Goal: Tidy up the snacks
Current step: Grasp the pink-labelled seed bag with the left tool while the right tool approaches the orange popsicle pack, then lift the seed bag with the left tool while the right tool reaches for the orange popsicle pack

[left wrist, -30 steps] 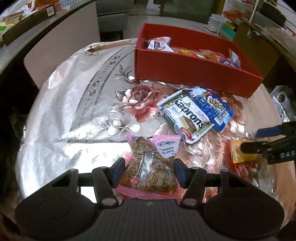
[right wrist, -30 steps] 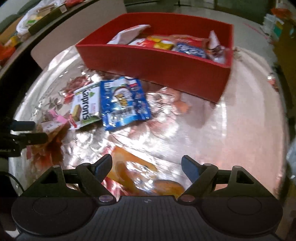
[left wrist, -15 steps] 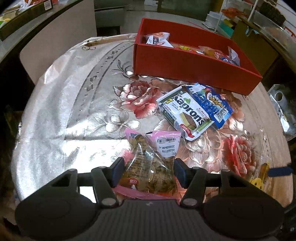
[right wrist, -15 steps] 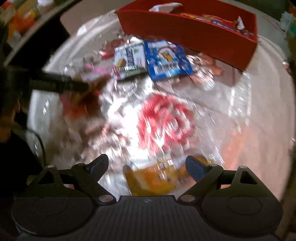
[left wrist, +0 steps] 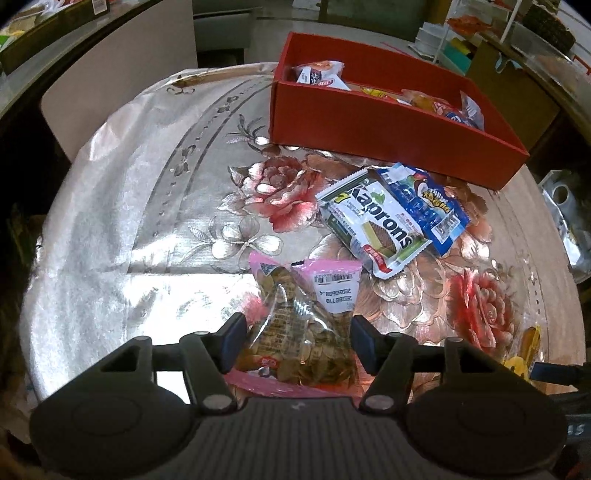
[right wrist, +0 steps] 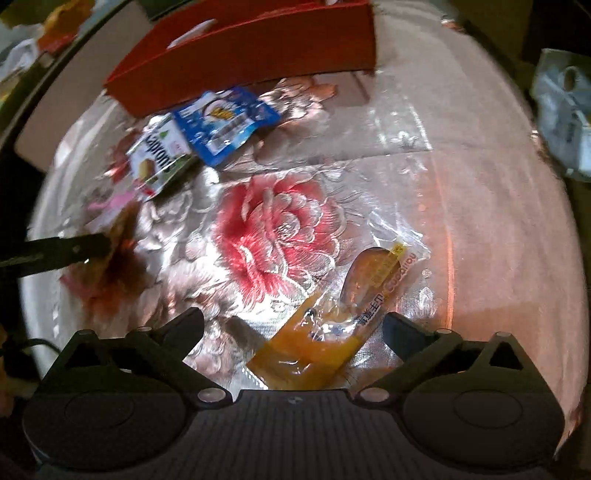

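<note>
A lived-in home room, likely a dining corner. The round desk (left wrist: 122,206) wears a shiny cloth embroidered with roses, a red box (left wrist: 388,122) of snack packets sits on it, and behind stand a cluttered shelf rack (left wrist: 476,33), a cardboard carton (left wrist: 517,85) and a tiled floor (left wrist: 258,14).

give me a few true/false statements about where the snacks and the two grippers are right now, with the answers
1. The red box already holds several snack packs. True.
2. The Kaprons pack lies inside the red box. False: it lies on the tablecloth in front of the box, beside the blue pack.
3. The pink-edged seed bag sits between the left gripper fingers. True; the jaws are opening.
4. The right gripper is clamped shut on the orange pack. False: its jaws are opening wide, the pack lying between them on the cloth.
</note>
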The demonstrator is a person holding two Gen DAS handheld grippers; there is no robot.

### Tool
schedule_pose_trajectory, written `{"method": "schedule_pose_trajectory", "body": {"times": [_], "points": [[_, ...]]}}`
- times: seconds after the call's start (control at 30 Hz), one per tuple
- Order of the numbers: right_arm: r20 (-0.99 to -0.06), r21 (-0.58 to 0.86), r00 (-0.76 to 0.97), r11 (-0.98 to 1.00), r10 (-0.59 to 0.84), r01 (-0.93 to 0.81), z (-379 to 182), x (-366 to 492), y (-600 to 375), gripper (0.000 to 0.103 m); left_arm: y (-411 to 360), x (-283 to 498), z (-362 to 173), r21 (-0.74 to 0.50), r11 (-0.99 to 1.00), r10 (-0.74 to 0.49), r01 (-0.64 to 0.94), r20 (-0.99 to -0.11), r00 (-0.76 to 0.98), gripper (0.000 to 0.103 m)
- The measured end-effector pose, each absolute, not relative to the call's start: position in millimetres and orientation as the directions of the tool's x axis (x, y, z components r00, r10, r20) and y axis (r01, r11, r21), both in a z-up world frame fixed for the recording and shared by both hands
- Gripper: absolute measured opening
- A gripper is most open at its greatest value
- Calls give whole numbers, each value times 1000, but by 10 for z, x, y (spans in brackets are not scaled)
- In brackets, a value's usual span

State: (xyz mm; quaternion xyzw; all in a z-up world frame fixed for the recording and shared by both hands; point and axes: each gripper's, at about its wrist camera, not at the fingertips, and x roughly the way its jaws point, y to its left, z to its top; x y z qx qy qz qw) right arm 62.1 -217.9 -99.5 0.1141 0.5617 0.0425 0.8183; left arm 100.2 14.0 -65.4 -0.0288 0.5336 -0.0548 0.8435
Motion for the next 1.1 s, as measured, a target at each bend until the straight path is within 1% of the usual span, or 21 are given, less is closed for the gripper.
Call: {"method": "schedule_pose_trajectory", "body": {"times": [0.1,0.27,0.3,0.33,0.37,0.4,0.43,0.47,0.53,0.63,0.7,0.73,0.77,0.87,0.9,0.93,0.97,1.0,1.03,1.07,1.1], "points": [[-898,183,416,981,141,64,-1038,525,-2061,103,128,1000,-675,-104,993,-121,64,-900,418,57],[-922,4,385,995,41,-95,-1060,478,-1846,101,71,966,-685,-76,992,-110,97,-904,414,57],[-921,-3,387,994,41,-112,-1046,475,-1829,96,64,957,-686,-73,992,-110,106,-904,412,58],[-920,-9,390,990,48,-143,-1025,477,-1810,88,67,953,-693,-72,991,-113,114,-906,409,60],[-917,-23,396,984,51,-179,-994,477,-1780,81,75,956,-712,-75,991,-115,115,-911,397,64],[-916,-24,395,976,64,-214,-959,477,-1758,70,87,965,-739,-80,991,-116,111,-918,378,66],[-918,-27,391,974,64,-224,-935,499,-1751,63,105,977,-773,-90,990,-122,104,-926,356,69],[-920,-14,384,975,74,-222,-923,536,-1780,59,115,970,-771,-97,989,-130,107,-923,363,69],[-920,17,381,981,91,-192,-899,589,-1905,41,113,963,-769,-91,990,-125,109,-923,363,69],[-914,69,386,987,122,-148,-888,611,-2136,21,84,957,-773,-79,991,-115,111,-923,367,69],[-909,83,395,987,132,-139,-902,609,-2208,21,28,959,-792,-55,991,-98,125,-924,369,73],[-907,79,399,986,132,-147,-906,610,-2206,21,-14,955,-812,-43,990,-91,137,-925,368,78],[-906,66,403,985,127,-160,-913,607,-2176,22,-51,946,-831,-29,989,-82,148,-925,370,81],[-899,72,416,984,136,-165,-941,641,-2118,22,-163,906,-864,29,984,-44,174,-915,400,83],[-895,74,424,984,136,-160,-920,645,-2129,27,-161,913,-860,23,985,-48,172,-915,400,83],[-892,55,435,985,122,-163,-888,634,-2126,36,-156,916,-859,19,985,-52,172,-916,399,82],[-888,36,446,985,109,-167,-862,626,-2115,40,-153,912,-860,18,984,-54,175,-915,400,80],[-885,42,452,985,114,-167,-835,611,-2133,51,-156,906,-856,18,984,-57,179,-913,404,78],[-883,62,451,985,130,-162,-837,622,-2158,54,-159,900,-846,17,983,-60,181,-910,410,72],[-883,82,446,985,143,-153,-847,633,-2186,53,-165,897,-831,15,983,-63,184,-909,413,65],[-884,107,441,985,155,-133,-864,649,-2223,53,-171,894,-818,21,983,-58,183,-907,417,62]]}}
